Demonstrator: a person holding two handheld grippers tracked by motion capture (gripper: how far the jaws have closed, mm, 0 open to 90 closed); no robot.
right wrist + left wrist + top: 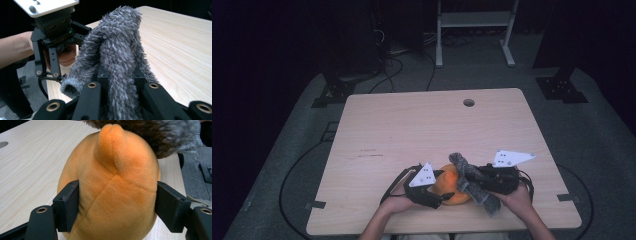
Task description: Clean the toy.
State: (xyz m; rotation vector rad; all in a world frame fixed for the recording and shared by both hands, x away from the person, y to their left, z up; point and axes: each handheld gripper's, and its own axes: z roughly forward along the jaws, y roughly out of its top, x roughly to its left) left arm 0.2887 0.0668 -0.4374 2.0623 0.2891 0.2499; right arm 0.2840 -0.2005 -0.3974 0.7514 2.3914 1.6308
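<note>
No readable text, label or number anywhere.

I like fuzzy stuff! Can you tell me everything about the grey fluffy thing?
The grey fluffy cloth looks like shaggy, soft fabric, long and folded over itself. The right gripper is shut on it, holding it up with both ends drooping. It hangs beside the orange plush toy, brushing its top, above the table's near edge.

High view looks down; gripper views close, perhaps sharing table (pixel 412 125).
</note>
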